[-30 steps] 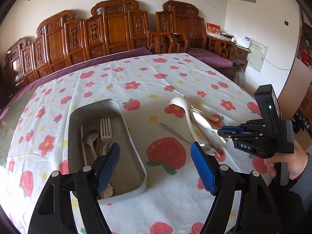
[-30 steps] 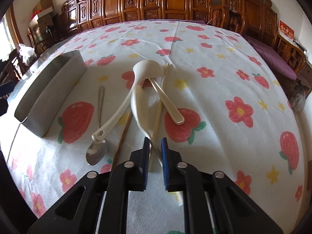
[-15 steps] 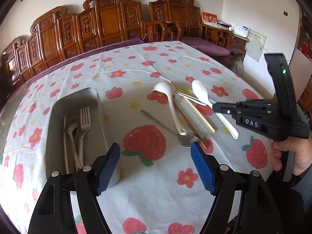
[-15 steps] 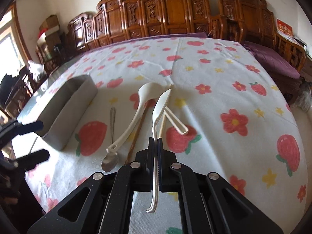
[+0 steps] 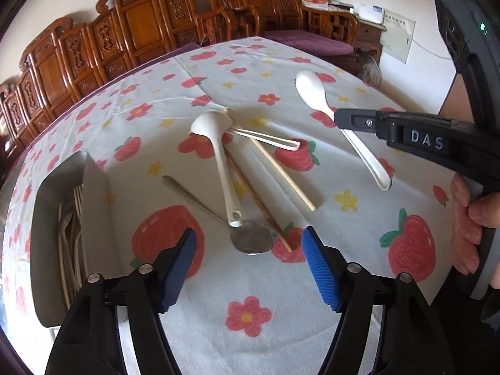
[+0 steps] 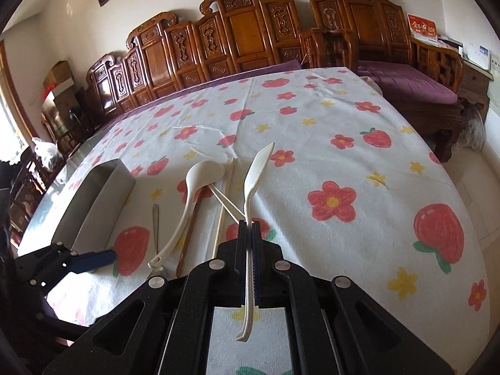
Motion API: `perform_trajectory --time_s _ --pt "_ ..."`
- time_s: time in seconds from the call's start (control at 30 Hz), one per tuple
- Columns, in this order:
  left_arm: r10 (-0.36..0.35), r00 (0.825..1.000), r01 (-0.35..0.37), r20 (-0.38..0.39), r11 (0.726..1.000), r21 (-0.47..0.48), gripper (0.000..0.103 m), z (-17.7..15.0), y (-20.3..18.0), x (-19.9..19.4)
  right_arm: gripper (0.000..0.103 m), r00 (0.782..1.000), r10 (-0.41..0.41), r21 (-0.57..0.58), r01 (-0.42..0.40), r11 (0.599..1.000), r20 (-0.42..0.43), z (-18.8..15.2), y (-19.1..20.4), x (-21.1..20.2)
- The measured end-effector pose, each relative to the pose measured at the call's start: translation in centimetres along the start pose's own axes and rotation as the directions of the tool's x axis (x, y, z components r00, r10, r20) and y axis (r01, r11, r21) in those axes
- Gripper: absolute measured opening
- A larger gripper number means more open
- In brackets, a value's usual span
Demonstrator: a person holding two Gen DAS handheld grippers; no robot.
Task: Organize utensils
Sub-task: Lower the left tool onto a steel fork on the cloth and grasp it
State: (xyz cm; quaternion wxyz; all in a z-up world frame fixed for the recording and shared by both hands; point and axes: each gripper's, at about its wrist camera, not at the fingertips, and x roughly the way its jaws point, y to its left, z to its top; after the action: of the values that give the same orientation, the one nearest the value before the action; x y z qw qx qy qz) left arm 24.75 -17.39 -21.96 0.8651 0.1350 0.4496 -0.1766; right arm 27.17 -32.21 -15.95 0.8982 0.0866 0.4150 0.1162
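Holding now: our right gripper is clamped on the thin handle of a white spoon, lifted off the table.
Left gripper: our left gripper has its jaws apart with nothing between them; they have just been closing a little.
Below the left gripper: a metal spoon lies just ahead of the blue pads, with a long white spoon and two chopsticks piled over it.
Tray: the metal tray sits to the left of the left gripper, with a fork and other pieces already inside.
Slip risk: the white spoon is held only by a narrow bit of its handle, so we think it could twist or drop if we swing fast.
Pile risk: the pieces touch each other, so grabbing one could drag or flick the others across the flowery cloth.
Bump risk: our two grippers are close, so they could knock together on the way to the tray.
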Motion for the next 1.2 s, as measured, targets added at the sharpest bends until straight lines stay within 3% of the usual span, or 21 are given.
perform_trajectory --time_s 0.1,0.27,0.6,0.87,1.2 --pt "0.020 0.999 -0.019 -0.027 0.999 0.028 0.057 0.2 -0.7 1.0 0.004 1.000 0.005 0.003 -0.005 1.000 0.003 0.0 0.0 0.1" --pt "0.051 0.997 -0.047 -0.066 0.997 0.055 0.035 0.2 -0.9 2.3 0.004 1.000 0.013 -0.003 -0.013 1.000 0.004 0.0 0.3 0.0" --pt "0.034 0.996 -0.031 -0.085 0.999 0.037 0.025 -0.6 0.8 2.0 0.004 1.000 0.012 -0.011 -0.012 1.000 -0.003 0.0 0.9 0.0" --pt "0.009 0.998 -0.009 -0.070 1.000 0.003 0.004 -1.3 2.7 1.1 0.004 1.000 0.009 -0.028 -0.009 1.000 -0.009 -0.1 1.3 0.1" --pt "0.008 1.000 -0.008 -0.006 0.999 -0.035 0.000 -1.4 4.5 -0.5 0.004 1.000 0.021 -0.045 -0.021 0.999 -0.014 -0.2 1.9 0.3"
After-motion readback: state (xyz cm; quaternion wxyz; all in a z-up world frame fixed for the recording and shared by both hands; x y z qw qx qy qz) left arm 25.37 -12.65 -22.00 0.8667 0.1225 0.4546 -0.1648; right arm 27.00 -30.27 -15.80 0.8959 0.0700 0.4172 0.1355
